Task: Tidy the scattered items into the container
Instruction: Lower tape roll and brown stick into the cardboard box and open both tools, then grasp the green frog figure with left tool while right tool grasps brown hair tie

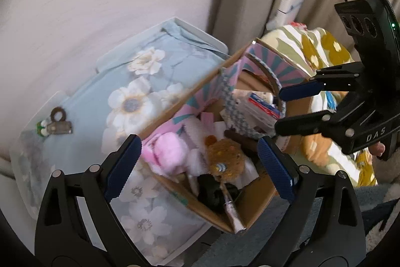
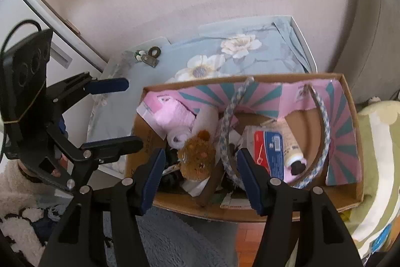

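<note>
Nearest, the left gripper [image 1: 197, 164] hangs over the near corner of the open brown cardboard box [image 2: 347, 202], jaws spread wide with nothing between the pads. The right gripper [image 2: 200, 179] hovers above the box's near wall, jaws parted and empty too. Just below them, inside the box, lies a brown plush bear [image 2: 197, 157], with a pink fluffy toy [image 1: 167, 154] beside it to the left. Further right in the box are a white packet with a blue and red label [image 2: 267, 147], a cream bottle with a dark cap [image 2: 292, 149] and a blue-and-white braided rope loop [image 2: 230, 121]. Judged from this, most of the tidying looks done. Still out, far left on the pale blue floral cloth [image 1: 100, 96], sits a small metal keyring with a round ring [image 2: 151, 55], well apart from the box. The right wrist view alone shows the whole box interior and the red-brown floor [image 2: 252, 242]; the left wrist view alone shows the yellow-flowered cushion [image 1: 322, 49] behind the box.
</note>
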`<move>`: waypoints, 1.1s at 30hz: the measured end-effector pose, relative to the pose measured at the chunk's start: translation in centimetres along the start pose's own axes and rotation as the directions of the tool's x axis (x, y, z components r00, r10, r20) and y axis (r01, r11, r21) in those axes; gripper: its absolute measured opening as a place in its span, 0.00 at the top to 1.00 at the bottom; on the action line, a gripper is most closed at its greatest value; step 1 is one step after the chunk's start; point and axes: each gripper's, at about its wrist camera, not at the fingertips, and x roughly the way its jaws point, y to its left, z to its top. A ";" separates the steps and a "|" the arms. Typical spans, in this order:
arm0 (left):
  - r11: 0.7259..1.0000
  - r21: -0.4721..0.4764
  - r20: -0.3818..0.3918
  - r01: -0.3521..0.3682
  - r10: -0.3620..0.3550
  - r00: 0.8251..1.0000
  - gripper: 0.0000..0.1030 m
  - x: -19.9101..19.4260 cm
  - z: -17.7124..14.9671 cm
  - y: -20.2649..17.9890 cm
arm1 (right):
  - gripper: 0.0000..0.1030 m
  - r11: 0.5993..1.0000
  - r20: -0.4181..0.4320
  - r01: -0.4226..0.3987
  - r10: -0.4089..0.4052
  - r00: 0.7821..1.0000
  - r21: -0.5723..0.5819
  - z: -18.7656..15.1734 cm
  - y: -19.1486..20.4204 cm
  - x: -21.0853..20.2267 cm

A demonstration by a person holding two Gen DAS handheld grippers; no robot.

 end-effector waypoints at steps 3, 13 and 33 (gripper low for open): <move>0.999 -0.039 0.005 -0.027 0.028 1.000 0.09 -0.6 -0.5 1.2 | 0.46 0.999 0.018 -0.017 0.018 1.000 -0.027 0.7 0.5 0.0; 0.960 -0.176 -0.008 -0.219 0.221 0.975 0.07 -4.2 -2.6 9.9 | 0.46 0.963 0.008 -0.019 0.022 1.000 -0.269 7.1 5.9 2.5; 0.775 -0.589 -0.014 -0.230 0.274 0.962 0.03 2.8 -3.5 32.4 | 0.46 0.990 -0.112 -0.105 0.094 0.989 -0.092 23.3 10.8 25.3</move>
